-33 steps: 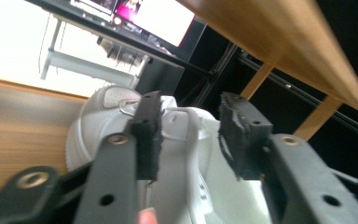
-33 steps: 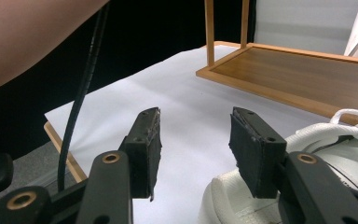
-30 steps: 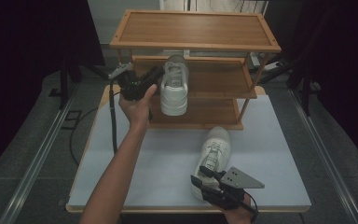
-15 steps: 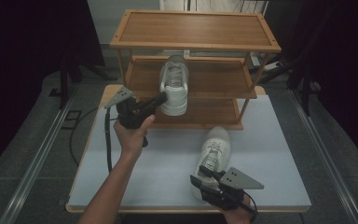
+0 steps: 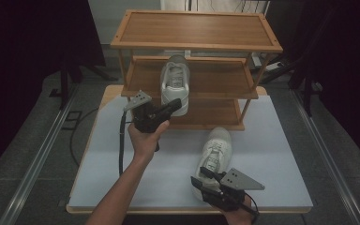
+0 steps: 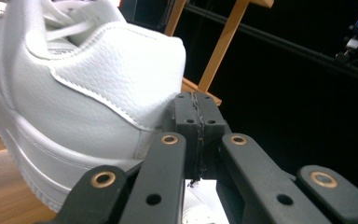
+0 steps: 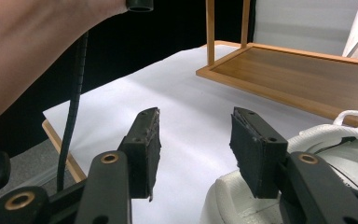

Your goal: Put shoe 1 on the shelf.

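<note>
1. From above, a 3-tier wooden rack (image 5: pixel 196 28) stands at the far side of a white-topped table (image 5: pixel 281 140), and 2 white sneakers are out.
2. The first sneaker (image 5: pixel 175 83) sits on the rack's middle shelf, heel toward the person and overhanging the front edge.
3. The left gripper (image 5: pixel 173 107) is held up in the person's left hand (image 5: pixel 145 138), its tip just at that sneaker's heel; from above I cannot tell whether it touches.
4. The left gripper view settles what the high one cannot: the 2 jaws are pressed flat together with nothing between them, and the shoe's textured heel sits right beside them, on their left.
5. That close view also shows the rack's light wooden post (image 6: pixel 219 44) behind the shoe.
6. The second sneaker (image 5: pixel 214 154) lies on the table in front of the rack, toe pointing at it.
7. The right gripper (image 5: pixel 205 177) sits low at the near edge, at this shoe's heel.
8. The right gripper view shows its jaws standing apart, empty, with the sneaker's heel and laces just under the right-hand jaw.
9. It also catches the person's left forearm (image 7: pixel 37 46) and the trailing black cable (image 7: pixel 74 107), plus the rack's bottom shelf (image 7: pixel 298 70).
</note>
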